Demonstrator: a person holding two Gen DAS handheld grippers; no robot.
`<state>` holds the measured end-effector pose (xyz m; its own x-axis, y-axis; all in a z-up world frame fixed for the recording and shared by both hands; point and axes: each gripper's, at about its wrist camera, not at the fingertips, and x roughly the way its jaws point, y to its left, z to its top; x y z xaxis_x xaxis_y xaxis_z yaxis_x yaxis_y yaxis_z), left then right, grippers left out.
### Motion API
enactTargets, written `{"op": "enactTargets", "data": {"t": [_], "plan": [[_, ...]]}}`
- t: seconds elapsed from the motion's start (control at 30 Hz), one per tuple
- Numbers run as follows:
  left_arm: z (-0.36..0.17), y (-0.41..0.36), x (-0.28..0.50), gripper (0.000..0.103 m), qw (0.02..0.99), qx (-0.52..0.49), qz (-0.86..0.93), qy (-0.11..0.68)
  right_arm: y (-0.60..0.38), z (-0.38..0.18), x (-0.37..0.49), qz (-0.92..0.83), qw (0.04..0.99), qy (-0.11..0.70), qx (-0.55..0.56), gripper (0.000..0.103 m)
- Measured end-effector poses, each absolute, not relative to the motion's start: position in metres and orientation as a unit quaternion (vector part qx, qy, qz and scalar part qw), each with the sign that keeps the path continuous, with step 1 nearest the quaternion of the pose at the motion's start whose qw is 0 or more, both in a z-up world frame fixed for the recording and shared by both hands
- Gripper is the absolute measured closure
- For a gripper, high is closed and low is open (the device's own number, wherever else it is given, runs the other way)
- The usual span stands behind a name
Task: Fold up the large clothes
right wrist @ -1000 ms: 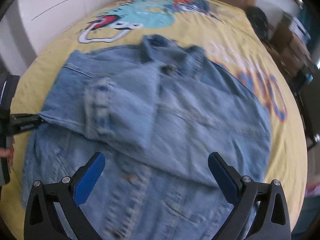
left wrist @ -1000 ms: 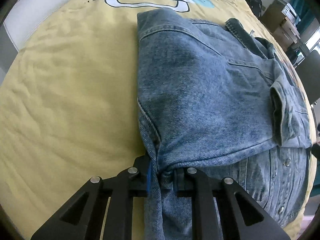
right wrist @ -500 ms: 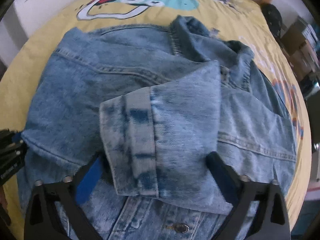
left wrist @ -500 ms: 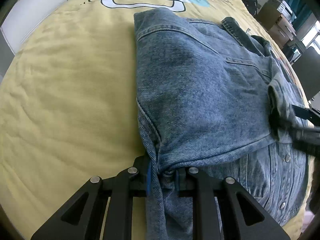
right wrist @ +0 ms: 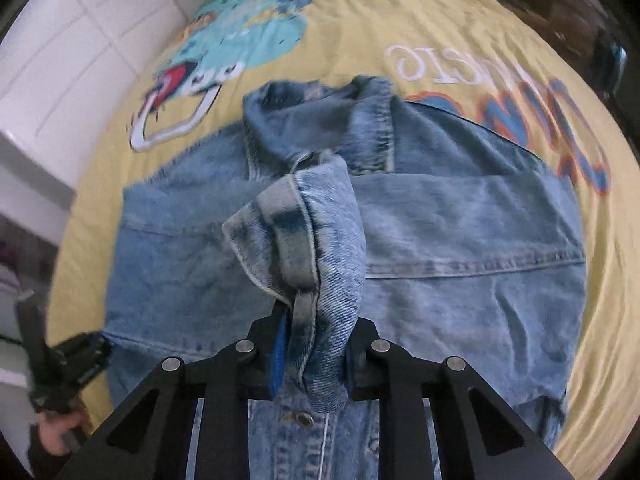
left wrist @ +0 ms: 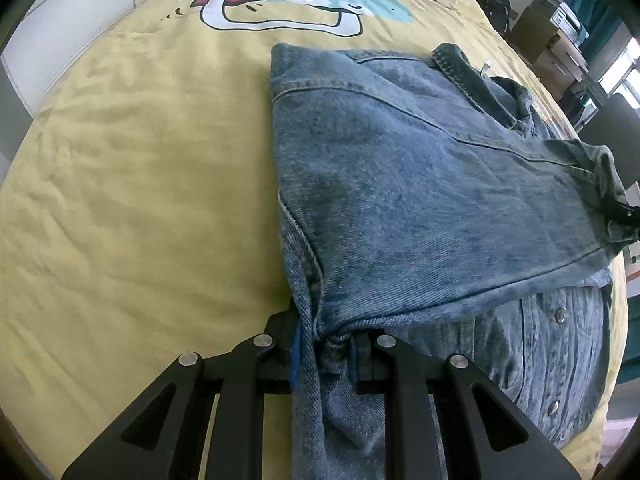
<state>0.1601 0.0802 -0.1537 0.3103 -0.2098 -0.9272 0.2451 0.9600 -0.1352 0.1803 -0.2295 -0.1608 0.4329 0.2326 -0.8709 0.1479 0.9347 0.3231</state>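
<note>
A blue denim jacket (left wrist: 420, 184) lies on a yellow printed bedspread (left wrist: 140, 200), one sleeve folded across its front. My left gripper (left wrist: 326, 356) is shut on the jacket's left side edge, where the sleeve folds over. My right gripper (right wrist: 316, 354) is shut on the sleeve cuff (right wrist: 296, 240) and holds it bunched and lifted above the jacket's front (right wrist: 460, 248). The left gripper also shows in the right wrist view (right wrist: 76, 360), at the jacket's left edge. The right gripper shows at the right rim of the left wrist view (left wrist: 624, 212).
The bedspread carries a cartoon print (left wrist: 288, 8) beyond the collar. A white wall (right wrist: 60, 80) runs along the bed's left side. Boxes and furniture (left wrist: 560, 36) stand past the far right corner. Bare bedspread lies left of the jacket.
My right gripper came down from above the jacket, closed on the sleeve cuff and lifted it. My left gripper has kept its hold on the side edge.
</note>
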Motion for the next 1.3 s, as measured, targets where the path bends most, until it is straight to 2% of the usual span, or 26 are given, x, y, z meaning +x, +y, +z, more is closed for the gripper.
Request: {"op": "enactTargets", "data": {"t": [0.1, 0.17, 0.27, 0.33, 0.57, 0.67, 0.73, 0.77, 0.83, 0.87, 0.93, 1.1, 1.17, 1.23, 1.3], "plan": [[-0.161, 0.076, 0.162, 0.088, 0.806, 0.026, -0.132, 0.576, -0.239, -0.172, 0.173, 0.031, 0.815, 0.537, 0.216, 0.081], [-0.167, 0.075, 0.162, 0.088, 0.804, 0.028, -0.128, 0.579, -0.245, -0.187, 0.173, 0.021, 0.806, 0.548, 0.222, 0.076], [-0.166, 0.074, 0.161, 0.088, 0.806, 0.031, -0.124, 0.578, -0.253, -0.205, 0.164, -0.013, 0.801, 0.562, 0.207, 0.06], [-0.166, 0.074, 0.161, 0.087, 0.805, 0.031, -0.123, 0.579, -0.256, -0.21, 0.162, -0.042, 0.807, 0.563, 0.174, 0.055], [-0.166, 0.073, 0.161, 0.084, 0.806, 0.022, -0.117, 0.58, -0.29, -0.208, 0.146, -0.057, 0.809, 0.558, 0.174, 0.044], [-0.162, 0.074, 0.16, 0.073, 0.802, 0.023, -0.109, 0.587, -0.304, -0.204, 0.143, -0.077, 0.81, 0.559, 0.16, 0.043], [-0.155, 0.074, 0.159, 0.051, 0.804, 0.033, -0.093, 0.587, -0.314, -0.202, 0.139, -0.095, 0.81, 0.559, 0.15, 0.043], [-0.15, 0.075, 0.156, 0.047, 0.806, 0.038, -0.087, 0.584, -0.318, -0.198, 0.135, -0.095, 0.812, 0.555, 0.151, 0.043], [-0.137, 0.076, 0.151, 0.029, 0.813, 0.045, -0.086, 0.574, -0.321, -0.191, 0.129, -0.084, 0.82, 0.548, 0.145, 0.042], [-0.13, 0.077, 0.149, 0.024, 0.816, 0.049, -0.083, 0.57, -0.32, -0.186, 0.127, -0.082, 0.824, 0.544, 0.136, 0.039], [-0.117, 0.078, 0.145, 0.004, 0.823, 0.052, -0.084, 0.56, -0.315, -0.178, 0.123, -0.08, 0.832, 0.537, 0.113, 0.024], [-0.087, 0.052, 0.144, 0.001, 0.841, 0.063, -0.101, 0.527, -0.293, -0.162, 0.118, -0.054, 0.848, 0.519, 0.088, 0.019], [-0.084, 0.03, 0.147, 0.001, 0.842, 0.073, -0.109, 0.524, -0.282, -0.16, 0.118, -0.046, 0.853, 0.513, 0.086, 0.014], [-0.083, 0.009, 0.145, 0.001, 0.843, 0.084, -0.125, 0.517, -0.27, -0.158, 0.12, -0.041, 0.859, 0.503, 0.082, 0.002], [-0.088, -0.016, 0.146, 0.001, 0.847, 0.09, -0.143, 0.504, -0.257, -0.159, 0.122, -0.039, 0.872, 0.482, 0.073, 0.0]]}}
